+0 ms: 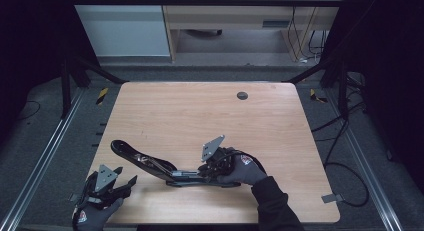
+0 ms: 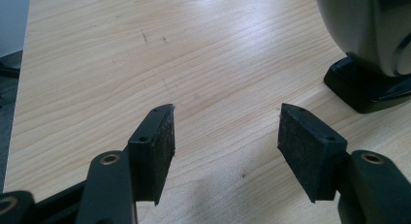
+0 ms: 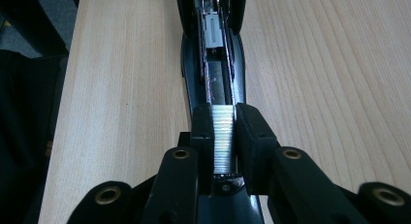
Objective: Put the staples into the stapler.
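Left tool sits low at the near-left corner, my gloved left hand behind it, grey plate on top. Its jaws are spread wide with nothing between them; in the left gripper view the felt pads face each other across a clear gap. Right tool is near the centre front, pointing left, my right hand wrapped round it, dark sleeve coming in from the bottom edge. Its jaws are closed on a strip of staples, pads pressed against both sides.
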Demonstrator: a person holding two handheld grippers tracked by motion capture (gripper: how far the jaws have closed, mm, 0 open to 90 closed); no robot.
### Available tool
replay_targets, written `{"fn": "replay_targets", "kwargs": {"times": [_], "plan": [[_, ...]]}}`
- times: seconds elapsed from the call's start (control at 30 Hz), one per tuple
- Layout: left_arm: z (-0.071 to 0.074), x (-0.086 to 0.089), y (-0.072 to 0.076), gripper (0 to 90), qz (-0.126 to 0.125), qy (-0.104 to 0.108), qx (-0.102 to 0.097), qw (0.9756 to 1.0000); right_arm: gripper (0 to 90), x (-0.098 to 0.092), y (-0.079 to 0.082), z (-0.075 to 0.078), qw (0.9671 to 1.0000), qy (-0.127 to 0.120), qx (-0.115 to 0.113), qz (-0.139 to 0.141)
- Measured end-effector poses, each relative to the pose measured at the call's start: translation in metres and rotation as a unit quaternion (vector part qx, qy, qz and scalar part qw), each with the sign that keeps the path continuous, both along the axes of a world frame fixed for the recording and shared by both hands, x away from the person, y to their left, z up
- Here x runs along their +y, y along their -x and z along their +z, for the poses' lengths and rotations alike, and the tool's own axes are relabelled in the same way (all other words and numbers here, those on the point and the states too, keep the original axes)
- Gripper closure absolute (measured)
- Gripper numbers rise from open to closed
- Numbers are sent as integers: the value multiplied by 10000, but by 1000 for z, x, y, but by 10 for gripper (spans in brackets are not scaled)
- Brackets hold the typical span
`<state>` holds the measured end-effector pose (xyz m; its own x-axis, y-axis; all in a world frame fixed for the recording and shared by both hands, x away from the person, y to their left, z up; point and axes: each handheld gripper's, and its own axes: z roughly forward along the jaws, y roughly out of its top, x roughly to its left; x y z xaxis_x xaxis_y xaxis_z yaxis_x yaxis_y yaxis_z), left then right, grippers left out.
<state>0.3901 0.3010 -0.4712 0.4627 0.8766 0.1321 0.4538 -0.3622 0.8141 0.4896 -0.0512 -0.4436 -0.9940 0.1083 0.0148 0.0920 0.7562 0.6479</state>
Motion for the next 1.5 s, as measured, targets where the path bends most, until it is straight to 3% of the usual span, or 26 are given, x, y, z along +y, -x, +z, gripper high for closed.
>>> {"fn": "replay_targets", "kwargs": {"times": [1.5], "plan": [[0, 0, 0, 383, 6, 0, 7, 10000, 781, 1, -3, -2, 10000, 7, 16, 25]]}}
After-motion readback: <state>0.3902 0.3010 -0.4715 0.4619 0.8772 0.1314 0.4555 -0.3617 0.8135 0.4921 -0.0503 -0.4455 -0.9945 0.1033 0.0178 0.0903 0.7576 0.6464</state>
